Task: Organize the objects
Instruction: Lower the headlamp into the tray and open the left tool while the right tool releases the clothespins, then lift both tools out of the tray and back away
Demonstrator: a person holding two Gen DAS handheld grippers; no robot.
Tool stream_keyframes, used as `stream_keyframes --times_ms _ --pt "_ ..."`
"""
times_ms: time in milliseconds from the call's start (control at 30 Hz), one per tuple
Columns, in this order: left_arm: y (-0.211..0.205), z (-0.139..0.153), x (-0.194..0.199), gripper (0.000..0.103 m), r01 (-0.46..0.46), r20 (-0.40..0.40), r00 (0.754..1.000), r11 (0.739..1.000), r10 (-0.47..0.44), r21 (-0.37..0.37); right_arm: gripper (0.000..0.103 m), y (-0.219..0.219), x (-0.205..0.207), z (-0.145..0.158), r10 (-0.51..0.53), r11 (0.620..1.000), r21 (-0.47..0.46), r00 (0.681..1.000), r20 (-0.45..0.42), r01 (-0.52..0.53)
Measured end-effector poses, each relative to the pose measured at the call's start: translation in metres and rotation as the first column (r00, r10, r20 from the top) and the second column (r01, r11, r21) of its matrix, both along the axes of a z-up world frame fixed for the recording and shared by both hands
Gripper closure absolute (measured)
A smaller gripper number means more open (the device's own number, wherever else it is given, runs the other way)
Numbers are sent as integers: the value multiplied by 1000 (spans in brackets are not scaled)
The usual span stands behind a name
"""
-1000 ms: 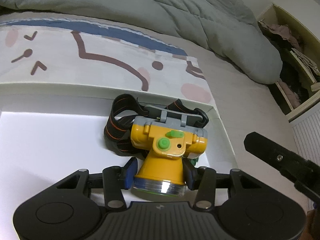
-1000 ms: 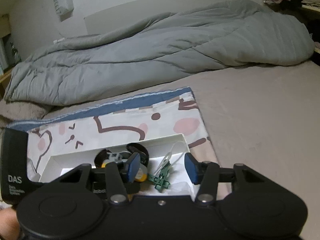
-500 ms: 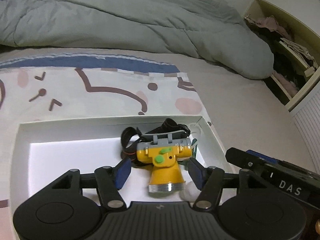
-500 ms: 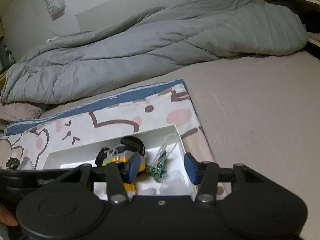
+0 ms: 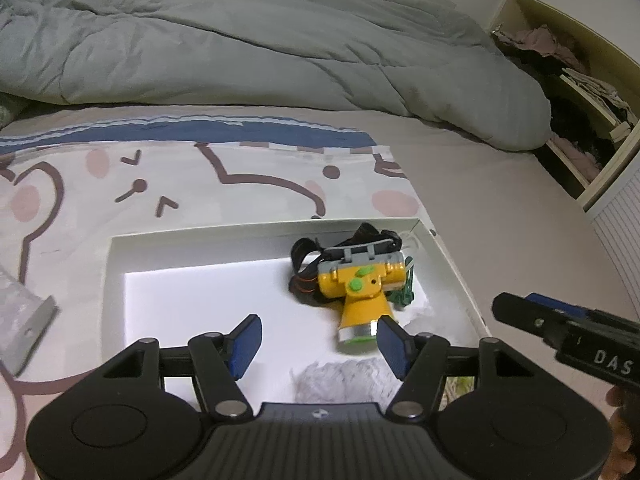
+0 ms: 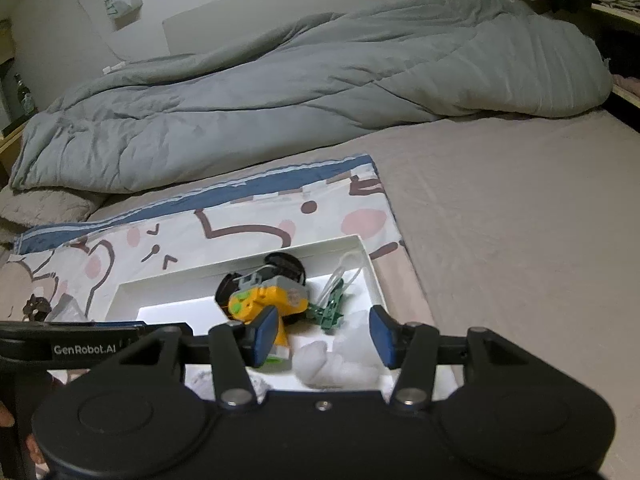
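A yellow headlamp (image 5: pixel 356 292) with a black strap lies in the far right part of a white shallow box (image 5: pixel 116 264); it also shows in the right wrist view (image 6: pixel 264 300). A small green clip (image 5: pixel 404 296) lies beside it, also seen in the right wrist view (image 6: pixel 332 310). A white fluffy item (image 5: pixel 340 376) lies at the box's near side. My left gripper (image 5: pixel 318 344) is open and empty, above the box, back from the headlamp. My right gripper (image 6: pixel 322 334) is open and empty over the box's right part.
The box sits on a cartoon-print cloth (image 5: pixel 240 168) on a bed. A grey duvet (image 5: pixel 260 52) is bunched behind. An open shelf with clothes (image 5: pixel 576 92) stands at the right. A grey packet (image 5: pixel 20 320) lies left of the box.
My left gripper has let go of the headlamp, opened wide and pulled back and up. The headlamp stays in the box. My right gripper has shifted slightly nearer the box.
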State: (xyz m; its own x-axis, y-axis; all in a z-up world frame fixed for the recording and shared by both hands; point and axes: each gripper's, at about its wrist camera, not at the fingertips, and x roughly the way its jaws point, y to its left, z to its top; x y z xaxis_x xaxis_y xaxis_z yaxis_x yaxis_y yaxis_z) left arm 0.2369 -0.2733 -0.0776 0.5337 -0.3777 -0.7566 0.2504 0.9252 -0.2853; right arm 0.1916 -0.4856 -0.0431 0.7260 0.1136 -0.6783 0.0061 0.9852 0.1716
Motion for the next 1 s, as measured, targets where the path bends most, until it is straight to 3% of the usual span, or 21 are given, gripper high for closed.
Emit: stream_keyframes --times_ms 400,767,1000 --pt "34 23 -34 23 19 29 999 998 -20 54 45 25 -32 27 2 998 -56 1000 -20 -3" --pt "66 38 -70 3 12 46 999 994 -17 104 40 45 -72 42 -17 997 -72 1000 -16 16" --pt "76 46 -92 0 26 57 998 993 -32 118 30 50 -97 43 -32 998 -59 999 -23 31"
